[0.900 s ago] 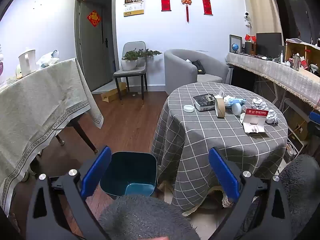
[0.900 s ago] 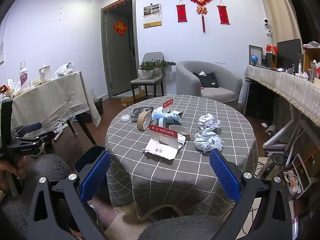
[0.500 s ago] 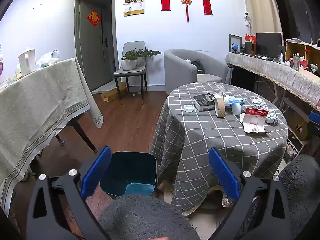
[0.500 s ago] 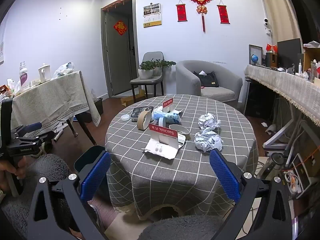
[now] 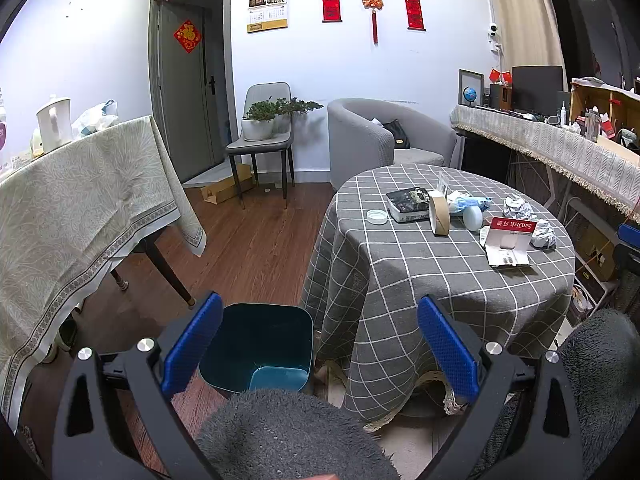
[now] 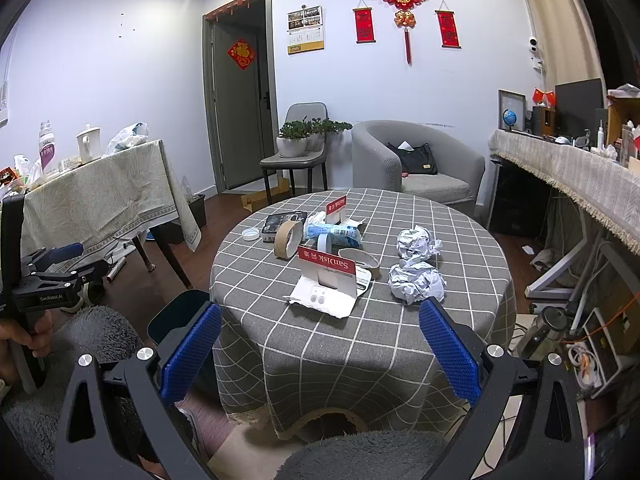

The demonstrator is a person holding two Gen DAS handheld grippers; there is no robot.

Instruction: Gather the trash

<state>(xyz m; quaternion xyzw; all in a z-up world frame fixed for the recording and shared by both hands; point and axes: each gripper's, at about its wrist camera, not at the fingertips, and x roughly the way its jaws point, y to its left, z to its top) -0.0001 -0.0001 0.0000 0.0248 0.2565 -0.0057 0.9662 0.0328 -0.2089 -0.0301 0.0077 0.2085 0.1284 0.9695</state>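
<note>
A round table [image 6: 360, 344] in a grey checked cloth carries the trash: two crumpled paper balls [image 6: 416, 282], a torn red-and-white card package [image 6: 326, 280], a blue-and-white wrapper [image 6: 336, 234], tape rolls [image 6: 288, 240] and a white lid [image 6: 251, 234]. A dark teal bin [image 5: 260, 344] stands on the floor left of the table [image 5: 440, 280]. My left gripper [image 5: 318, 344] hangs open over the bin's near side, holding nothing. My right gripper [image 6: 318, 344] is open and empty, short of the table's near edge. The left gripper [image 6: 52, 268] also shows at the far left of the right wrist view.
A long table [image 5: 80, 208] under a pale cloth stands left with a kettle and bags. Behind are a chair with a plant [image 5: 264, 120], a grey armchair [image 6: 420, 160] and a cluttered side counter [image 6: 568, 168]. Grey fuzzy sleeves or knees [image 5: 288, 432] fill the bottom edge.
</note>
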